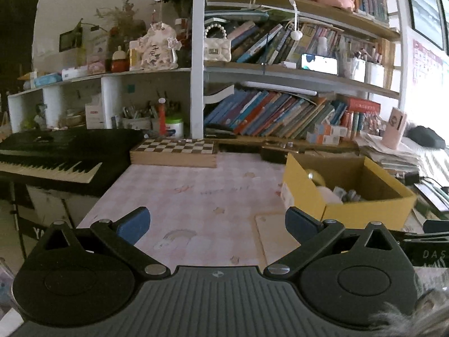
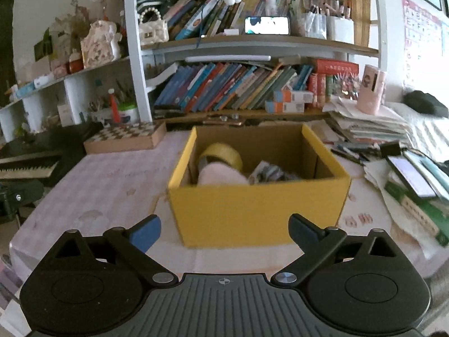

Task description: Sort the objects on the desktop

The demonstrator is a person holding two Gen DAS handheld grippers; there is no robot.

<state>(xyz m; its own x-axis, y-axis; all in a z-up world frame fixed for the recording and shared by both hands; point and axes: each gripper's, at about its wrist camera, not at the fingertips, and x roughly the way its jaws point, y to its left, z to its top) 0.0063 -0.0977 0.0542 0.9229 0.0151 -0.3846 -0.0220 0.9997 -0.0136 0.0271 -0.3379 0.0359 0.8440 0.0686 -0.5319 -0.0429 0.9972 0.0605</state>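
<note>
A yellow cardboard box (image 2: 252, 210) stands open on the pink checked desk (image 2: 106, 185), straight ahead of my right gripper (image 2: 224, 231), which is open and empty just in front of its near wall. Inside lie a yellow tape roll (image 2: 223, 154), a pink soft item (image 2: 221, 175) and some small printed things (image 2: 269, 172). In the left wrist view the box (image 1: 364, 210) is to the right of my left gripper (image 1: 217, 223), which is open and empty over the bare desk (image 1: 196, 196).
A chessboard box (image 1: 174, 151) sits at the desk's back, a keyboard piano (image 1: 56, 157) to the left. Bookshelves (image 2: 238, 84) fill the back. Paper stacks, a phone (image 2: 411, 177) and green books (image 2: 421, 210) crowd the right. A pink cylinder (image 2: 370, 88) stands on papers.
</note>
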